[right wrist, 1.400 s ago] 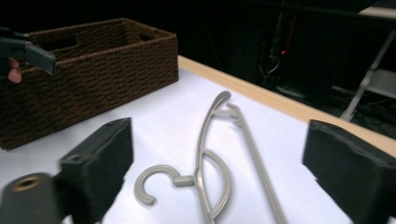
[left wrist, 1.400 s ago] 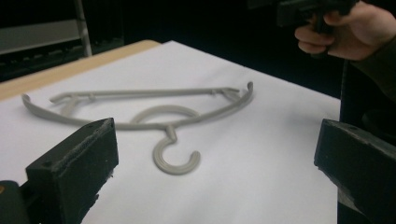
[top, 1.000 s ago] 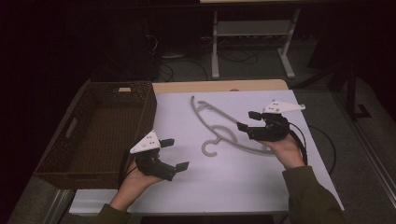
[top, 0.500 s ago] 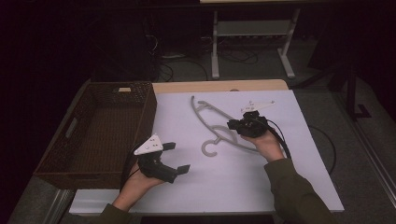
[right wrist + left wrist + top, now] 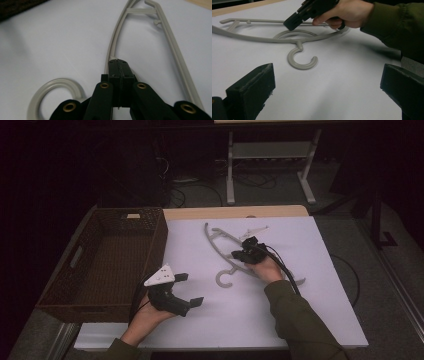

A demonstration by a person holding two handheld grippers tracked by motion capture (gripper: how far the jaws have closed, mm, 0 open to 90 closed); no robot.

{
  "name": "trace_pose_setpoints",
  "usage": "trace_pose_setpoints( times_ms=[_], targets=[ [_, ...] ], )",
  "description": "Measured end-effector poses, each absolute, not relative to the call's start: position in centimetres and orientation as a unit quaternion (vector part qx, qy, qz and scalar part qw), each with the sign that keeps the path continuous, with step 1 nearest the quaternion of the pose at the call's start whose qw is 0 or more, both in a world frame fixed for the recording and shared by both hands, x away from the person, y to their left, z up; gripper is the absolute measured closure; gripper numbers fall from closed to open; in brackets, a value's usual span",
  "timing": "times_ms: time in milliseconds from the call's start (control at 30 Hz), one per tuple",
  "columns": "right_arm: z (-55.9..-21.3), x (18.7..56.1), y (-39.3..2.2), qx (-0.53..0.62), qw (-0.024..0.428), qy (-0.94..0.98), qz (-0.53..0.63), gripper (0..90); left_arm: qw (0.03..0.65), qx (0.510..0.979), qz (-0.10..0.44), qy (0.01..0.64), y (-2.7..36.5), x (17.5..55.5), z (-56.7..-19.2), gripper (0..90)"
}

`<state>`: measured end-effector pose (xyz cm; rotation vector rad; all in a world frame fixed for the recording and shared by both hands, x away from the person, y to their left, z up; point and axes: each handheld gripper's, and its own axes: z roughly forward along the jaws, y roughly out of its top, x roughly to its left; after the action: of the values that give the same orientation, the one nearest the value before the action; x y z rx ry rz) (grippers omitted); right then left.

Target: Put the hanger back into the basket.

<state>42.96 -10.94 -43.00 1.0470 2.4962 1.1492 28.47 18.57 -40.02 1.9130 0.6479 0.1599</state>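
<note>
A grey plastic hanger [image 5: 218, 244] lies flat on the white sheet [image 5: 310, 305], hook [image 5: 225, 279] toward the person. My right gripper [image 5: 235, 254] is low over the hanger's neck, pointing left. In the right gripper view its jaws have just been closing and the pads [image 5: 118, 62] now meet flush, nothing seen between them; the hanger's arm [image 5: 175, 50] runs under the tips. My left gripper [image 5: 190, 290] hovers near the sheet's front left, jaws wide apart and empty. The left gripper view looks past its own gripper [image 5: 327, 72] at the hook [image 5: 302, 63] and the right gripper [image 5: 289, 23].
A dark wicker basket [image 5: 159, 245] stands at the left, against the sheet's edge. A strip of wooden tabletop [image 5: 235, 212] shows behind the sheet. A metal stand [image 5: 270, 155] and cables are on the floor beyond the table.
The right hand moved left and down from the hanger's right side onto its middle, and its jaws closed. The left hand stayed put.
</note>
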Motion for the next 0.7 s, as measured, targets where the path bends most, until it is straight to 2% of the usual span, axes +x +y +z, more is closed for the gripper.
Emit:
trace_pose_setpoints(
  times_ms=[500,700],
  targets=[
    [-44.2,43.4,-10.0,0.356,0.091,0.860,0.354,89.8,0.529,0.802,0.067,0.271,18.6,28.5,-40.1,0.0],
    [-44.2,43.1,-9.8,0.337,0.072,0.868,0.357,89.8,0.528,0.801,0.066,0.274,18.7,28.6,-40.1,0.0]
  ],
)
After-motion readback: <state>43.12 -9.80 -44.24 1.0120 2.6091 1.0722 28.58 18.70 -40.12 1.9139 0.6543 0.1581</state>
